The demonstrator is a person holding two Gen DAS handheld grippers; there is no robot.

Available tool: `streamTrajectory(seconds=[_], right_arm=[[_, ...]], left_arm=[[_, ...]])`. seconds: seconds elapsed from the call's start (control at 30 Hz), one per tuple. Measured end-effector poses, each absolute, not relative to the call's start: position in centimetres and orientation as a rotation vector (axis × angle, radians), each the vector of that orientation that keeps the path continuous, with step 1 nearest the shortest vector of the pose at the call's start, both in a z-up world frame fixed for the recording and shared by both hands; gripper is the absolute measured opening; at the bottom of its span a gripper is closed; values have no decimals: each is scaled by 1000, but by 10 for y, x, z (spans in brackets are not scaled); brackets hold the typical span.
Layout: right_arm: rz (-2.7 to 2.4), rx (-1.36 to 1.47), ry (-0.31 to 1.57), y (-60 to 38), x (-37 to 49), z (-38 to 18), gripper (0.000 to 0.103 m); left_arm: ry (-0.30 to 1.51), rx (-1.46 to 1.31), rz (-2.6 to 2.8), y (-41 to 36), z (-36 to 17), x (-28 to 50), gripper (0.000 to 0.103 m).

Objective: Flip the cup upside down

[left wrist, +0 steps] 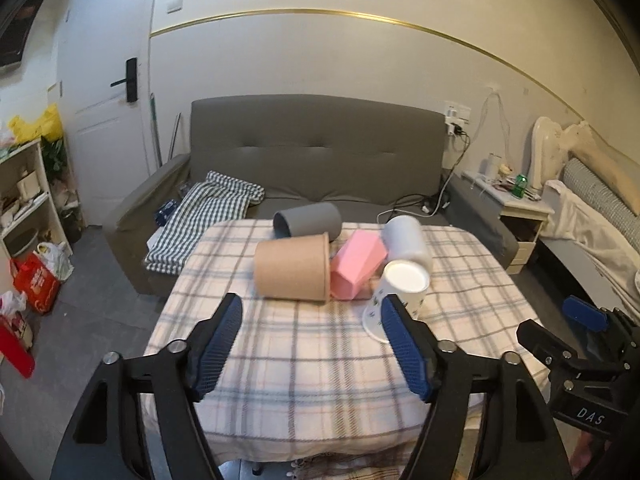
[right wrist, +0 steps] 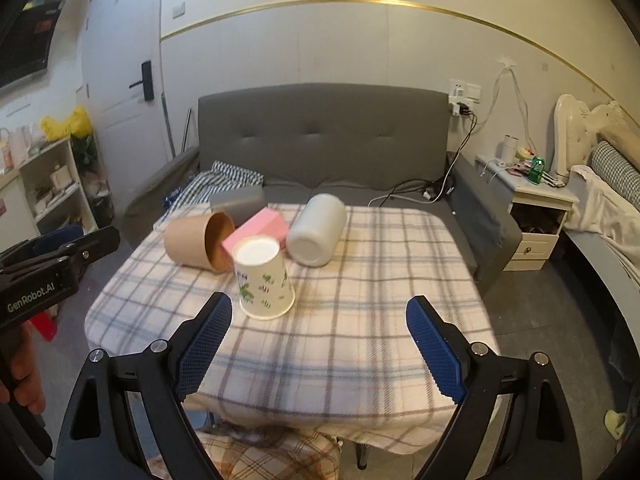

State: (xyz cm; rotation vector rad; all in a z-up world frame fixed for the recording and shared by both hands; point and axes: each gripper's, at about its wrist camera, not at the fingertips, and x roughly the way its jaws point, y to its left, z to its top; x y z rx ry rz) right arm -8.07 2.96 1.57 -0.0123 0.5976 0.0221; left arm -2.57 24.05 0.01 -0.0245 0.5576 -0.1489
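A white paper cup with green prints (right wrist: 264,280) stands upside down on the plaid tablecloth (right wrist: 360,320), its base facing up. It also shows in the left wrist view (left wrist: 396,294), partly behind my left gripper's right finger. My left gripper (left wrist: 312,324) is open and empty above the table's near side. My right gripper (right wrist: 320,328) is open and empty, a little nearer than the cup and to its right. The right gripper also shows at the left wrist view's right edge (left wrist: 588,320).
Behind the paper cup lie a brown cup (right wrist: 198,242) on its side, a pink faceted cup (right wrist: 256,228), a grey cup (right wrist: 238,202) and a white cylinder (right wrist: 318,230). A grey sofa (right wrist: 328,136) stands behind the table, a nightstand (right wrist: 532,216) at right.
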Motion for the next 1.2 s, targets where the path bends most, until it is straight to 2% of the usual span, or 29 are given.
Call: streamTrajectory(seconds=[0.07, 0.17, 0.37, 0.43, 0.5, 0.7, 0.8, 1.2], right_arm=[[22, -11, 614, 30, -74, 9, 89], [17, -9, 633, 29, -70, 1, 89], [2, 1, 664, 25, -61, -13, 89], [-1, 2, 666, 24, -59, -14, 90], [-10, 1, 659, 22, -58, -14, 95], [-31, 16, 657, 17, -58, -12, 97], [-43, 22, 650, 15, -59, -10, 103], [-42, 22, 648, 15, -59, -8, 103]], left_arm=[[550, -34, -139, 243, -8, -26, 78], [548, -36, -98, 244, -17, -26, 86], [553, -39, -60, 247, -26, -25, 88], [553, -40, -47, 247, -27, -25, 93], [545, -45, -49, 248, -27, -27, 93], [544, -32, -57, 245, -26, -30, 94], [541, -18, -61, 242, -26, -32, 94], [545, -13, -63, 239, -26, -34, 95]])
